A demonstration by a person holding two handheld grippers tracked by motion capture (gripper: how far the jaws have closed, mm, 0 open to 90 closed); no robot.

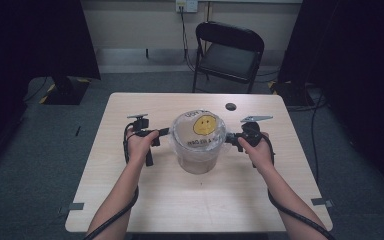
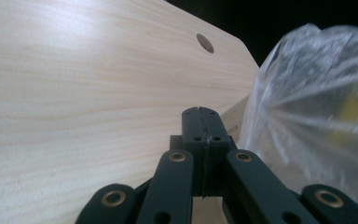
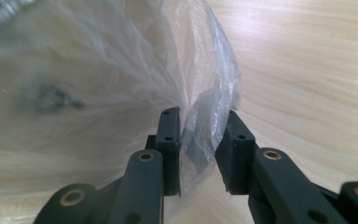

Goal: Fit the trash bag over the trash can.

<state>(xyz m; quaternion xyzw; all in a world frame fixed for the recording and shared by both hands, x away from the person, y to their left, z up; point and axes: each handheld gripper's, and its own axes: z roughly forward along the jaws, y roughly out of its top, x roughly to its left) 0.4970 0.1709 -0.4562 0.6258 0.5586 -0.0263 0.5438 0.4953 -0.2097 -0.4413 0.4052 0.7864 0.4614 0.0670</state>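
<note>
A clear plastic bag (image 1: pixel 200 131) with a yellow smiley print covers a round translucent container (image 1: pixel 196 162) in the middle of the table. My left gripper (image 1: pixel 165 132) sits at the bag's left rim. In the left gripper view its jaws (image 2: pixel 203 116) are shut flat together, the crinkled bag (image 2: pixel 317 93) lies just to their right, and I see no film between them. My right gripper (image 1: pixel 229 138) is at the bag's right rim. There its jaws (image 3: pixel 201 116) stand apart with a loose fold of the bag's film (image 3: pixel 214 107) hanging in the gap, not pinched.
The light wooden table (image 1: pixel 145 205) has a small dark round spot (image 1: pixel 230 106) behind the container. A black folding chair (image 1: pixel 228 52) stands beyond the far edge. Cables trail from both grippers along the person's forearms.
</note>
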